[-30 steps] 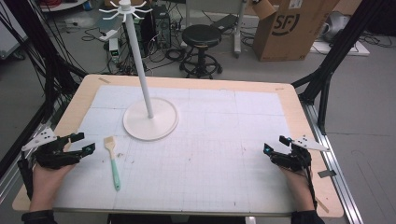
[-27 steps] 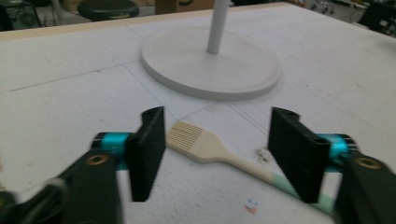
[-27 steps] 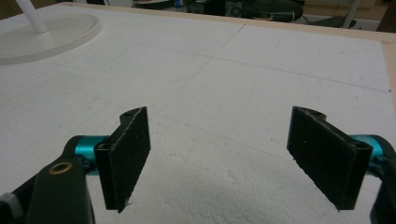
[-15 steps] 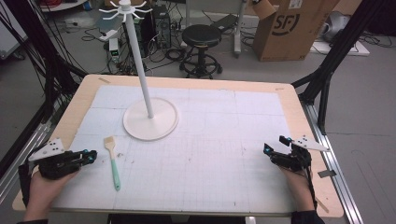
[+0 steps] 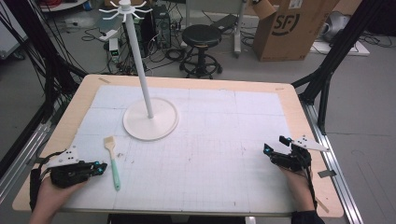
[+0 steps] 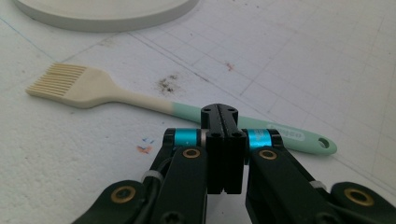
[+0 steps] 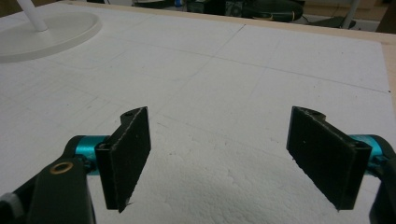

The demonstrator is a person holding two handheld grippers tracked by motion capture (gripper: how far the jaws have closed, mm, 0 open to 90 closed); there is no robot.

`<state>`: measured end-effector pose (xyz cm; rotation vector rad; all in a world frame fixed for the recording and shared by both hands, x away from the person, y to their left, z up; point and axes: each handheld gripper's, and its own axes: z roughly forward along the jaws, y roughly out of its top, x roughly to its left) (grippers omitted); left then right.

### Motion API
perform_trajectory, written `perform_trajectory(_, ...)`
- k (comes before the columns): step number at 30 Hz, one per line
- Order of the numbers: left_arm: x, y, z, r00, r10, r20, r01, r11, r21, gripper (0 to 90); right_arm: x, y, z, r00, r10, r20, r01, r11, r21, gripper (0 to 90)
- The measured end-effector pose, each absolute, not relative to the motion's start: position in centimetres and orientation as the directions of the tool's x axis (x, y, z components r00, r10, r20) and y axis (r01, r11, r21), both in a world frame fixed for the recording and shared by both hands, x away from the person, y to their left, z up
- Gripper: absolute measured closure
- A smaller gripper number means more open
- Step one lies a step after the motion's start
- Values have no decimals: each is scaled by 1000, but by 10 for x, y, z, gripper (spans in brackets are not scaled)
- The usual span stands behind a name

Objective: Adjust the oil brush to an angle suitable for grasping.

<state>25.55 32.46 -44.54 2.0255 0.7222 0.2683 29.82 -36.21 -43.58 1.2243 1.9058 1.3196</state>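
**Left jaws pressed together beside the brush**

Since a second ago I see my left gripper (image 5: 100, 168) drawn back toward the near table edge and lower, and its jaws, which stood spread then, have just been closing; now they are pressed flat together with nothing between them. My right gripper (image 5: 274, 150) has kept its place, jaws spread wide over bare mat.

No container stands on the table (image 5: 289, 100); the nearest to one is the white stand (image 5: 150, 119), a round base with a tall pole, and nothing rests on that base.

Taking the stand as my landmark: the brush (image 5: 113, 161) lies flat on the mat just on the near side of the base and a little to its left, cream bristles toward the base, mint handle pointing at me. In the left gripper view the brush (image 6: 154, 105) lies crosswise just beyond the closed tips, the handle passing behind them; I cannot tell whether they touch. The right gripper sits well apart from the stand, toward the near right corner.
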Motion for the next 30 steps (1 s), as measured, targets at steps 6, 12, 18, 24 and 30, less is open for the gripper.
perform_trajectory(6, 256, 315, -450, 808, 583, -89, 399, -429, 811, 898, 299, -362, -436, -460, 885, 73, 386, 125, 914, 213)
perform_trajectory(12, 259, 303, -450, 818, 568, -89, 403, -455, 794, 898, 298, -362, -436, -461, 884, 73, 385, 125, 915, 216)
perform_trajectory(18, 269, 285, -449, 823, 561, -92, 403, -461, 790, 898, 298, -361, -436, -460, 885, 76, 386, 122, 914, 219)
perform_trajectory(24, 280, 269, -448, 809, 580, -95, 424, -464, 778, 898, 299, -361, -435, -462, 884, 74, 382, 123, 916, 219)
perform_trajectory(30, 285, 260, -446, 796, 600, -85, 434, -467, 771, 897, 299, -361, -435, -463, 884, 69, 378, 126, 917, 219)
